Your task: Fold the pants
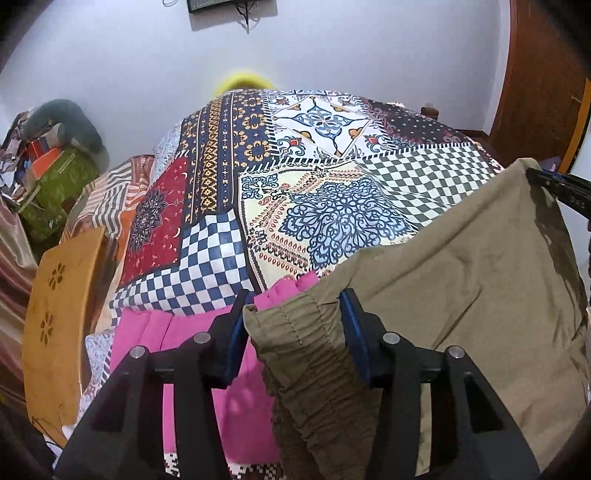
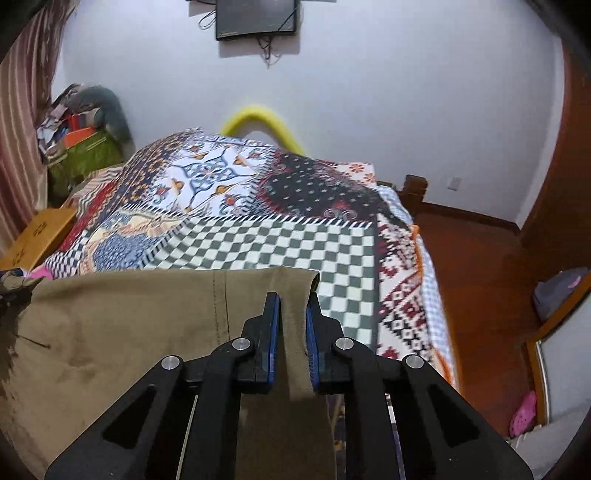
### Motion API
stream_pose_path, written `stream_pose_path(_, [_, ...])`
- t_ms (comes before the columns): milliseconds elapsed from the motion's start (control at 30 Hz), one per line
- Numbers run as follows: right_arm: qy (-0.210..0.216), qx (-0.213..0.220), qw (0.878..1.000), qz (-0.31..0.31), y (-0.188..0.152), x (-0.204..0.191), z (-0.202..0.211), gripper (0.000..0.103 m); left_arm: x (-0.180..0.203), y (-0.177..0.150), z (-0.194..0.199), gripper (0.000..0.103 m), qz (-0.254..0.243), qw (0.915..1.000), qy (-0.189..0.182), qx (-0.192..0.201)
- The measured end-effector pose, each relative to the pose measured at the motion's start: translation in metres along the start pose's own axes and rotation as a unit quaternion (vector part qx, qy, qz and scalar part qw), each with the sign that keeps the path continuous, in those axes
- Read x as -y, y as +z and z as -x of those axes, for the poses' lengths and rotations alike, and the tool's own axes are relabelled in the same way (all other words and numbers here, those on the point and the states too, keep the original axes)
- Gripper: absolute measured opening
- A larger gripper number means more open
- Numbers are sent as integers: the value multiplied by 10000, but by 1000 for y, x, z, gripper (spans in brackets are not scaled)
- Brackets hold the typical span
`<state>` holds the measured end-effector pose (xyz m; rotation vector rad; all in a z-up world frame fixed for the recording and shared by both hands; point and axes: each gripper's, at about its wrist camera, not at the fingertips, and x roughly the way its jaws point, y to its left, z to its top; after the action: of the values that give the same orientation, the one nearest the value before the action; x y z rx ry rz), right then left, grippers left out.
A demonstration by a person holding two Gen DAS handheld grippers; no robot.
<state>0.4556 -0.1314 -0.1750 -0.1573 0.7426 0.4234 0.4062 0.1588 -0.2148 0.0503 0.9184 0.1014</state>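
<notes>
The left gripper point(image 1: 295, 306) clamps the gathered, elasticated waistband of the khaki pants point(image 1: 461, 280), its blue-padded fingers point(image 1: 352, 328) pressed to either side of the puckered, stitched fabric. The right gripper point(image 2: 293, 306) pinches a flat, smooth edge of the same pants point(image 2: 129, 325), the cloth passing as a narrow strip between the closed blue pads point(image 2: 274, 332). Between the two grips the matte, brushed-looking cotton stretches in a broad sheet, held up over the near end of the bed, with a straight seam line of small stitches running down it. Beneath and beyond lies a patchwork bedspread point(image 1: 295, 177) printed with blue and green checkerboards, lacy medallions and geometric bands. A pleated bright pink garment point(image 1: 192, 347) lies on the spread just beside the left fingers. A pale wooden stool point(image 1: 62, 314) with flower-shaped cutouts stands at the bed's left side. A yellow curved cushion point(image 2: 258, 118) peeks over the far end, against a plain white wall carrying a dark screen point(image 2: 256, 18).
</notes>
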Motion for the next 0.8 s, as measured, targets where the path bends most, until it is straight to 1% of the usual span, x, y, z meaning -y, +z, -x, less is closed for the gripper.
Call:
stream_pose_path(67, [-101,-41,9999,11,1,-2,-4,11,-1,6,-12,48,93,9998,13,-153])
stream_pose_path(133, [-176,-54,9998,50,-1,-6,-5,11,-4,6,-17,47,261,9993,-86,-248])
stream_pose_path(233, [-103,-27,9999,-53,-2,-3,2,11,-8,5,-11,47,377,9987,-262,-220])
stream_pose_path(333, [123,27,9996,-268,-1,3,12,11,-7,5,9,47,300,9991,-269,-94])
stream_pose_path(400, [166,94,9994,-290,-1,1,22,11,-6,6,22,47,273,9993,-261,-3])
stream_pose_path(600, [350,372,9977,-453,-2,2,69,11,0,7,71,47,198,9989,-304,290])
stream_pose_path(800, [455,611,9958,-515,-13,3,125,11,6,-6,116,47,216,9974,-486,484])
